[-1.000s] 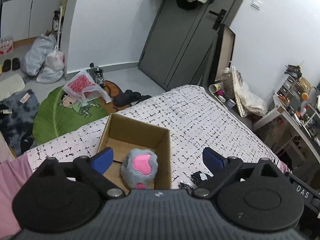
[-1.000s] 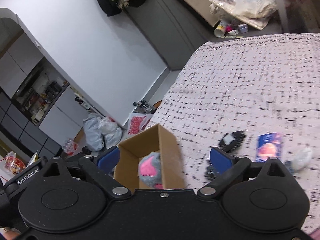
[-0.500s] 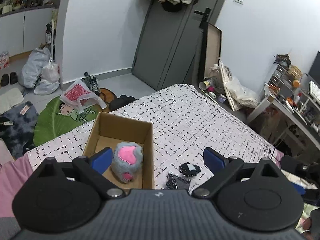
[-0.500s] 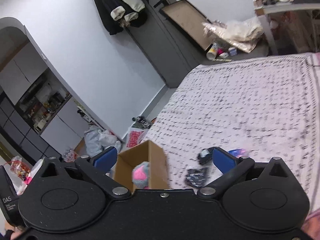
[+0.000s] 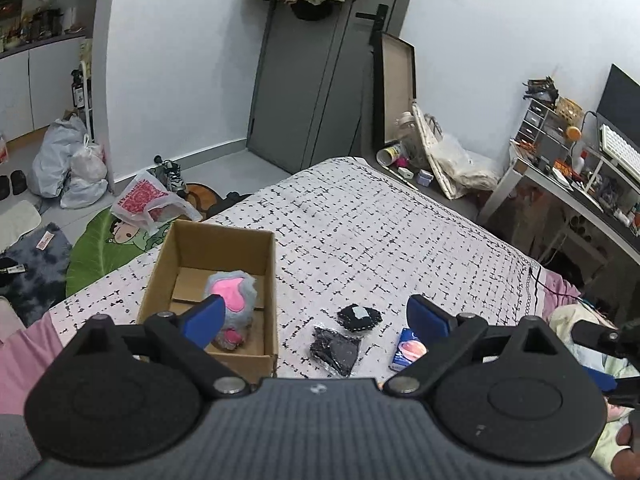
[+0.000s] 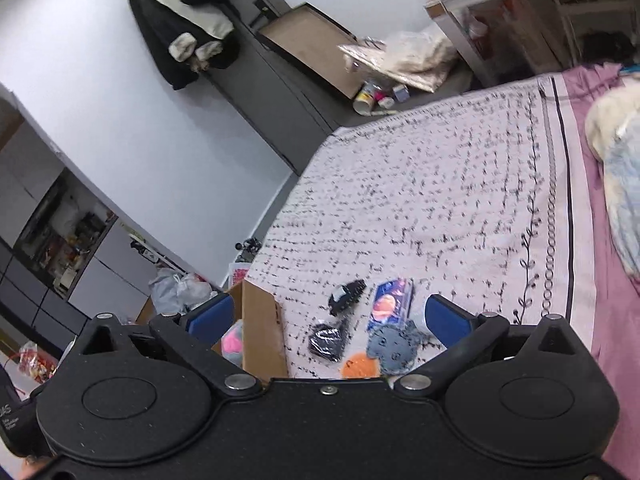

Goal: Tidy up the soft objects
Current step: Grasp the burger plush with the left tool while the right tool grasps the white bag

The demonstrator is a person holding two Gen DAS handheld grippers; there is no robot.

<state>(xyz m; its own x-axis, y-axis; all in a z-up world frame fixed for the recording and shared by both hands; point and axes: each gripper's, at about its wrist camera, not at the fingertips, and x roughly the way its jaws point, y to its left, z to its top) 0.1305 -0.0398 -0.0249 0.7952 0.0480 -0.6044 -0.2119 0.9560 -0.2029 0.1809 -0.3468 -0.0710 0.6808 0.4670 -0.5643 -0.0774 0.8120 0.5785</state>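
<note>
An open cardboard box (image 5: 224, 240) stands on the patterned bedspread (image 5: 380, 232) and holds a grey plush paw with a pink pad (image 5: 230, 294). Right of the box lie two black packets (image 5: 356, 316) (image 5: 335, 350) and a blue printed packet (image 5: 408, 350). My left gripper (image 5: 314, 316) hovers open above them, empty. In the right wrist view my right gripper (image 6: 328, 316) is open and empty above the black packets (image 6: 346, 292), the blue packet (image 6: 390, 302), a grey fabric piece (image 6: 392, 346) and an orange item (image 6: 360, 366). The box (image 6: 260, 328) shows at its left finger.
Bags (image 5: 68, 164), a green leaf rug (image 5: 104, 248) and shoes lie on the floor left of the bed. A grey door (image 5: 320, 80) with hanging clothes stands behind. A cluttered desk (image 5: 580, 168) is at the right. Pillows (image 6: 616, 160) lie on pink sheet.
Both grippers have moved back and to the right from the box. The packets and the grey and orange items have come into view between the fingers. The plush stays in the box.
</note>
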